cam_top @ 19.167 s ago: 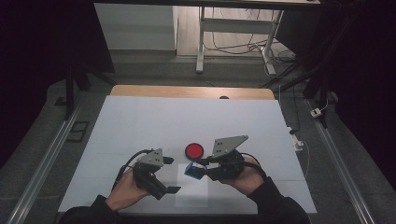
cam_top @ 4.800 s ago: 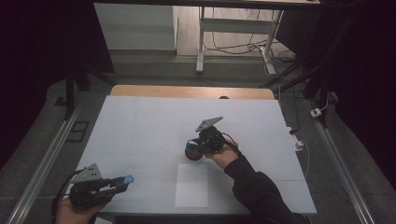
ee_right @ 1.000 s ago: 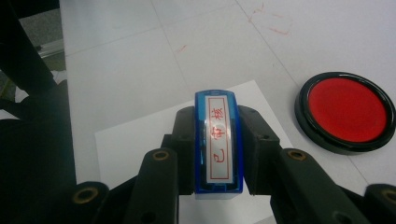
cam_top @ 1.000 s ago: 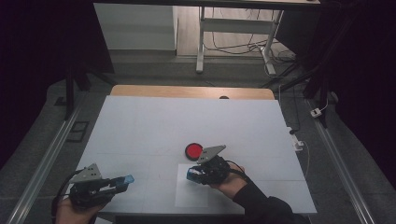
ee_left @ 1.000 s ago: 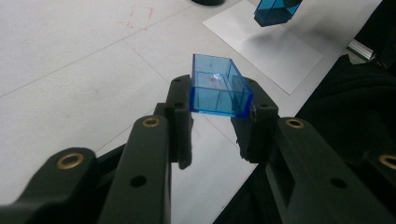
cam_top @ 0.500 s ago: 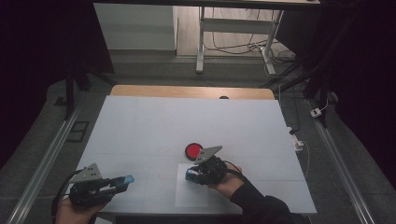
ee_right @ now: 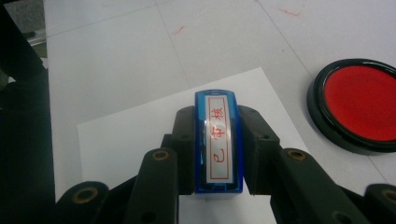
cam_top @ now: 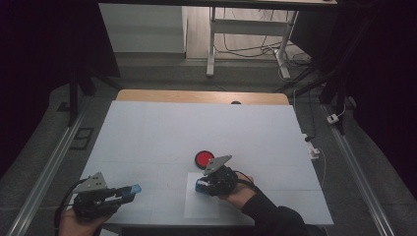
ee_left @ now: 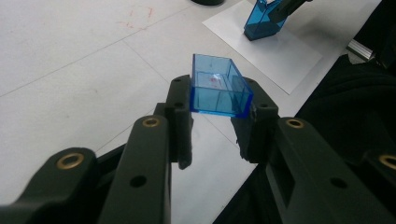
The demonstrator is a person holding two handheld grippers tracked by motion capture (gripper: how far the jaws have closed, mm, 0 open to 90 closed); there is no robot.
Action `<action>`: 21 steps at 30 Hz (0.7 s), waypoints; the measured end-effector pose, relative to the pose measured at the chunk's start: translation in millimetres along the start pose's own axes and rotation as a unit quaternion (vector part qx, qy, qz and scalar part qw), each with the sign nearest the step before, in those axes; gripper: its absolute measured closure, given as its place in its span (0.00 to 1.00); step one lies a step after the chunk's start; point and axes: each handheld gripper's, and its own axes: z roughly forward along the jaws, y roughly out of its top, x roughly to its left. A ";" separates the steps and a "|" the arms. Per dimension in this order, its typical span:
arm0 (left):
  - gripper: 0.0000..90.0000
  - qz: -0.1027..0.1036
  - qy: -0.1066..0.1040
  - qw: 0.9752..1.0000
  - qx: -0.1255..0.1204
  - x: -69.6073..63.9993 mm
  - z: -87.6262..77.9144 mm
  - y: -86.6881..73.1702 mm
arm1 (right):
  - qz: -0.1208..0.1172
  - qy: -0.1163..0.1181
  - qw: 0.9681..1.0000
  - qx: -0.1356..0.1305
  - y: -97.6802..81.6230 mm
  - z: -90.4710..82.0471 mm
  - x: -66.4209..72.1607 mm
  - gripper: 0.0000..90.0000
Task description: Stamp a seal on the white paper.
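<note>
A blue stamp [ee_right: 219, 140] with a red-lettered label on top sits between the jaws of my right gripper [ee_right: 218, 116], which is shut on it. Its lower end rests on the white paper sheet [cam_top: 201, 206] near the table's front, and the stamp [cam_top: 200, 185] is held there by the right gripper [cam_top: 201, 186]. The red ink pad [cam_top: 204, 158] lies just beyond the sheet. At the front left, my left gripper [cam_top: 129, 191] is shut on the clear blue stamp cap [ee_left: 217, 86], held just above the table.
The white table top [cam_top: 196, 128] stretches far beyond the ink pad, with a wooden strip along its back edge. Metal rails run down both sides of the table. A dark sleeve covers the right forearm near the front edge.
Several seconds ago the right gripper held the stamp at the ink pad; now it holds it down on the paper. Over the last second both grippers stay nearly still.
</note>
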 end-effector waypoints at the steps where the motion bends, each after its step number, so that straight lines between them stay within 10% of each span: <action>1: 0.76 0.000 0.000 1.000 0.000 0.0 0.0 0.0 | 0.002 0.002 1.000 -0.003 -1.0 0.1 -0.4 0.77; 21: 0.76 0.001 0.002 1.000 0.002 -0.4 0.2 0.1 | 0.055 0.044 0.997 -0.028 -9.1 1.6 -14.7 0.78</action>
